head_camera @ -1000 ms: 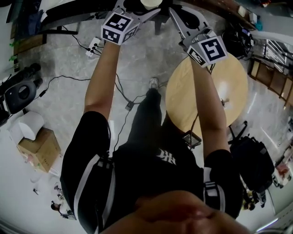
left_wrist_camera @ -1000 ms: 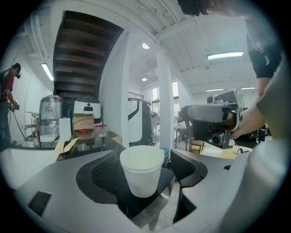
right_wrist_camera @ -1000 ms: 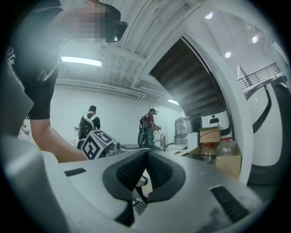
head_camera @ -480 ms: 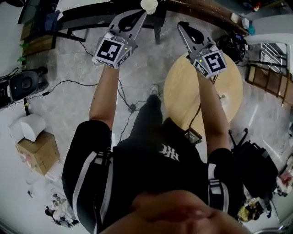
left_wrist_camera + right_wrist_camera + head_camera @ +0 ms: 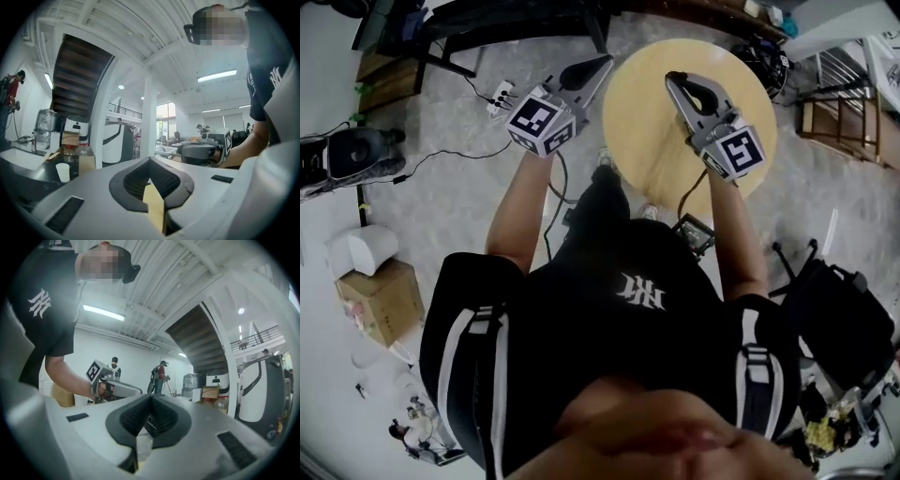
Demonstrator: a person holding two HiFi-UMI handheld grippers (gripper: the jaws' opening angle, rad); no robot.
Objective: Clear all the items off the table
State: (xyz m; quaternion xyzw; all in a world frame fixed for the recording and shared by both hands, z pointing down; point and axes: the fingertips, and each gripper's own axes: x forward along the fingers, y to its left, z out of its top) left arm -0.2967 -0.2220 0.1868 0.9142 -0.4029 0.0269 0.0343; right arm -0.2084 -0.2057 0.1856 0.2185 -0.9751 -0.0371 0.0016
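Observation:
The round wooden table shows a bare top in the head view. My left gripper is held level just off its left edge, jaws shut with nothing between them. My right gripper hovers over the tabletop, also shut and empty. In the left gripper view my left gripper has its pads pressed together, and the right gripper shows beside it. In the right gripper view my right gripper is closed too. A small white cup stands on a dark counter far to the left.
A black desk stands at the top left, with a power strip and cables on the floor. A cardboard box and a white cylinder lie at the left. A dark bag sits at the right. Two people stand far off.
Both grippers have drawn back from the black desk and the white cup there, and now sit by the round table. The left jaws, spread a second ago, are now together.

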